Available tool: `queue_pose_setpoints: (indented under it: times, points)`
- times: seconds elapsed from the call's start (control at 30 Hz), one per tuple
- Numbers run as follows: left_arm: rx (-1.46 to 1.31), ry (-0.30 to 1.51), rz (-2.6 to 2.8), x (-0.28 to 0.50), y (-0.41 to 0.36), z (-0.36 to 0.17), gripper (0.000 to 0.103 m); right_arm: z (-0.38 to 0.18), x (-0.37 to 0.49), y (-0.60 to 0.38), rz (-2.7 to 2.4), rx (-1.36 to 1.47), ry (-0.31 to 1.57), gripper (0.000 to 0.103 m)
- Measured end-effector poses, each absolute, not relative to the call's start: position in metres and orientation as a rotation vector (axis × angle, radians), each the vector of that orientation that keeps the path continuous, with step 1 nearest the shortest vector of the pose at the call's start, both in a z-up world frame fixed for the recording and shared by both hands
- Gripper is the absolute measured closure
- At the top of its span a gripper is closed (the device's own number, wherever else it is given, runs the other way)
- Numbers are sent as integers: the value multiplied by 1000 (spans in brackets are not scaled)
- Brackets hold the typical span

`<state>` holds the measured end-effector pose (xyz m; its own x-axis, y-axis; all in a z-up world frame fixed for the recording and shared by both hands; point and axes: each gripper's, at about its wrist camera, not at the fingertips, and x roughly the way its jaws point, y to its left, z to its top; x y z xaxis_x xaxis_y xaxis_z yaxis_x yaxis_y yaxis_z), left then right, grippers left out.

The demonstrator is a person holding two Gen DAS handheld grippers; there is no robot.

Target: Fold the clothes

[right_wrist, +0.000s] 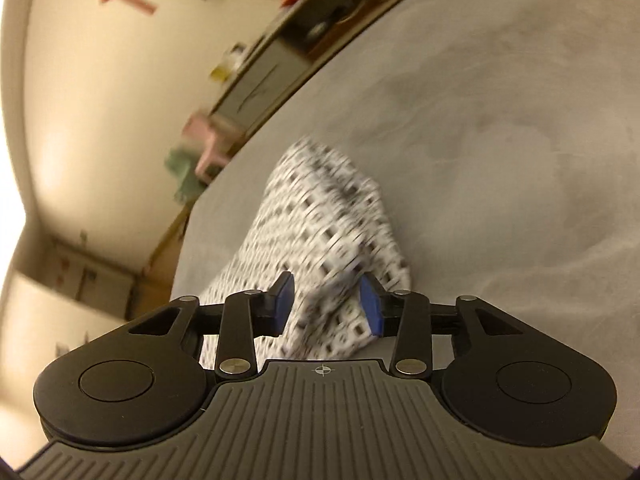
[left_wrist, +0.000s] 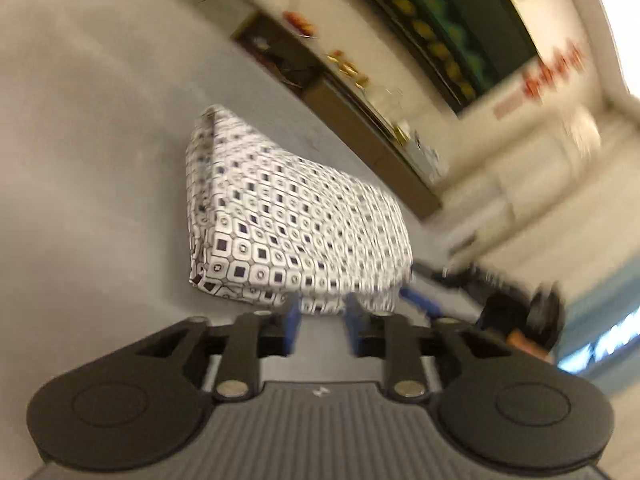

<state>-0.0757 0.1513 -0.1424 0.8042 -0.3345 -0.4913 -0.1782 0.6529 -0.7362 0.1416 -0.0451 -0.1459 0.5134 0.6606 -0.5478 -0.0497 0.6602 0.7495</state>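
A folded white garment (left_wrist: 288, 216) with a black square-and-circle print lies on the grey bed sheet (left_wrist: 88, 152). My left gripper (left_wrist: 322, 320) sits at its near edge, blue pads apart, with the cloth edge between them but not pinched. In the right wrist view the same garment (right_wrist: 320, 232) is blurred. My right gripper (right_wrist: 326, 304) is open, its blue pads (right_wrist: 285, 300) on either side of a raised fold of the cloth. The other gripper's blue finger (left_wrist: 420, 300) shows at the garment's right corner.
The grey sheet (right_wrist: 500, 140) spreads wide around the garment. A wooden shelf unit (left_wrist: 360, 120) with small items runs along the far bed edge by a cream wall. A pink and green stool (right_wrist: 200, 148) stands beyond the bed. Dark objects (left_wrist: 520, 312) lie at right.
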Motion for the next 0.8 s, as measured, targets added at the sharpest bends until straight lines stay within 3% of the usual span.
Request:
queue_pose_setpoints:
  times: [0.1, 0.17, 0.23, 0.27, 0.37, 0.53, 0.67, 0.8]
  points:
    - [-945, 652, -28, -61, 159, -152, 59, -158, 158, -45, 472, 782, 923, 65]
    - [-998, 659, -11, -53, 165, -161, 64, -163, 166, -39, 512, 788, 920, 91]
    - [-1013, 650, 5, -51, 169, -164, 82, -153, 156, -35, 525, 772, 892, 101]
    - [-1013, 637, 10, -52, 171, -164, 89, -145, 146, -36, 533, 761, 871, 102]
    - [-1028, 596, 49, -63, 178, -161, 97, -128, 114, -39, 555, 739, 835, 103]
    - [-1038, 603, 51, -69, 172, -163, 98, -145, 82, -32, 527, 689, 905, 103]
    - [-947, 601, -3, -80, 150, -148, 92, -145, 82, -29, 516, 668, 903, 103]
    - [-383, 785, -146, -48, 68, -126, 92, -146, 86, -24, 507, 655, 901, 103]
